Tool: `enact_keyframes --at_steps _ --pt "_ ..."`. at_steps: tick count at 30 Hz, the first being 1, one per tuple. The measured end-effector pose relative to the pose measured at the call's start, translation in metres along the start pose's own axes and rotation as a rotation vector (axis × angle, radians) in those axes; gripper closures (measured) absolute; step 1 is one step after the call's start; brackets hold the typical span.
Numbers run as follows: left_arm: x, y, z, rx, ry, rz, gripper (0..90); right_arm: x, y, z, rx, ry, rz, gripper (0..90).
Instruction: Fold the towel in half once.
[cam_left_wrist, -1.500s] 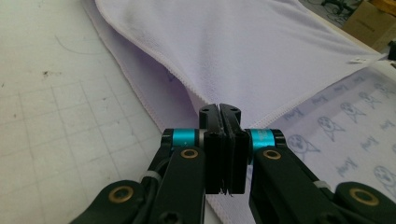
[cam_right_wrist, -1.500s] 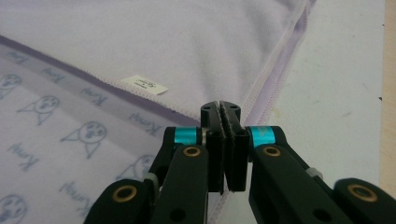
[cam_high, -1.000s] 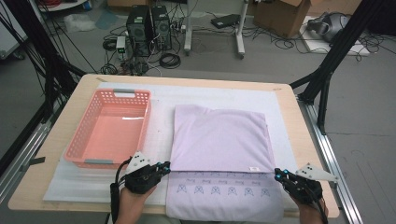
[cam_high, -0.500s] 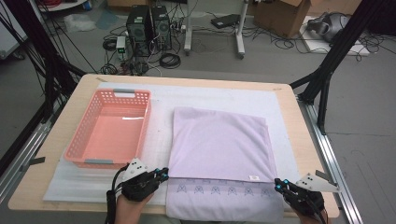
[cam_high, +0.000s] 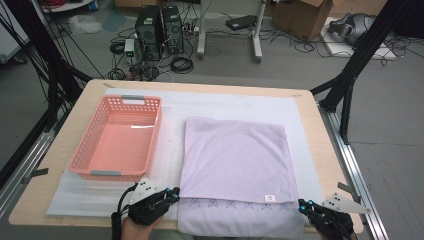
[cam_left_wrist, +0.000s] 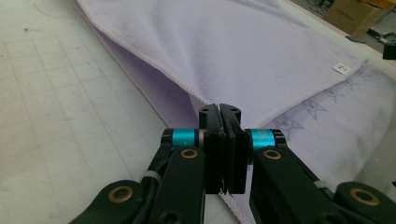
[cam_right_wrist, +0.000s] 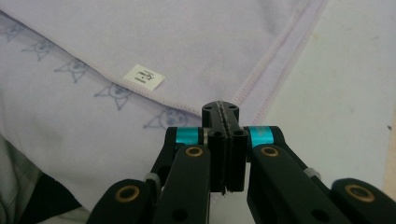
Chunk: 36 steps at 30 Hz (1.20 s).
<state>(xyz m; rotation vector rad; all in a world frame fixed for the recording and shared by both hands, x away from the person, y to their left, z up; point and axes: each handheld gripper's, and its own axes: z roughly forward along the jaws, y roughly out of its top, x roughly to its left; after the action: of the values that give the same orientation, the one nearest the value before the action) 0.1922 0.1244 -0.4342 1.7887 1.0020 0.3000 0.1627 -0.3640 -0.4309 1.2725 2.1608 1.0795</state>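
Basket: a pink plastic basket (cam_high: 116, 137) with latticed walls and 2 grey handle strips stands on the left half of the table, on the white mat (cam_high: 220, 107); its floor is bare, with nothing lying in it.
Towel: a pale lilac towel (cam_high: 235, 157) lies flat on the mat just right of the basket, folded in 2 layers; the upper layer stops short of the near edge, so a strip of the lower layer (cam_high: 240, 220) with a row of small cat-face prints shows along the near side.
Label: a small white tag (cam_high: 270, 198) sits on the upper layer near its near right corner.
Left gripper: the left gripper (cam_high: 173, 193) sits at the towel's near left corner; in the left gripper view its jaws are pressed together, and a white hemmed edge (cam_left_wrist: 233, 207) of the towel shows just below them, so they seem to pinch the towel's edge.
Right gripper: the right gripper (cam_high: 303, 204) sits at the near right corner; in the right gripper view its jaws are closed tight at the stitched hem (cam_right_wrist: 261, 79), and whether cloth is caught between them I cannot tell.
Table: light wooden table (cam_high: 330, 150), with both grippers at its near edge and well apart.
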Motion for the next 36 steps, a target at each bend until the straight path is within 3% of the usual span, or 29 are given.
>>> enact_keyframes --at_steps 4,6,7,9,12,15,19,23,26,28,30,33,36 --pt "-0.001 0.001 0.004 0.006 0.009 0.011 87.5 -0.003 0.001 0.000 -0.030 -0.009 0.015 89.0" --pt "0.001 0.001 0.006 0.010 0.019 0.013 86.5 -0.004 0.005 0.006 -0.061 -0.021 0.053 68.8" --pt "0.003 0.001 0.007 0.009 0.022 0.010 82.5 -0.005 0.007 0.008 -0.067 -0.026 0.072 62.8" --pt "0.007 0.003 0.013 0.004 0.049 0.003 59.6 -0.007 0.011 0.016 -0.086 -0.039 0.095 54.7" --pt "0.017 0.011 0.026 0.013 0.070 -0.010 51.7 -0.008 0.016 0.030 -0.057 -0.050 0.083 53.7" --pt "0.024 0.018 0.036 0.017 0.090 -0.016 50.5 -0.012 0.022 0.041 -0.042 -0.061 0.075 54.6" --pt "0.033 0.025 0.050 0.048 0.108 -0.021 50.8 -0.015 0.030 0.056 -0.014 -0.061 0.079 58.0" --pt "0.036 0.026 0.064 0.102 0.119 -0.013 52.1 -0.015 0.032 0.070 0.031 -0.068 0.045 66.3" --pt "0.035 0.025 0.070 0.133 0.125 0.010 61.3 -0.013 0.034 0.070 0.042 -0.066 0.028 81.5" --pt "0.033 0.025 0.070 0.143 0.115 0.034 73.4 -0.010 0.036 0.071 0.047 -0.076 0.005 84.2" --pt "0.029 0.025 0.070 0.141 0.122 0.045 83.6 -0.009 0.035 0.071 0.045 -0.077 0.012 85.4" --pt "0.026 0.025 0.069 0.121 0.138 0.053 85.1 -0.009 0.035 0.068 0.040 -0.081 0.016 86.1" --pt "0.026 0.028 0.061 0.087 0.124 0.047 85.2 -0.011 0.034 0.062 0.033 -0.075 0.014 86.2"
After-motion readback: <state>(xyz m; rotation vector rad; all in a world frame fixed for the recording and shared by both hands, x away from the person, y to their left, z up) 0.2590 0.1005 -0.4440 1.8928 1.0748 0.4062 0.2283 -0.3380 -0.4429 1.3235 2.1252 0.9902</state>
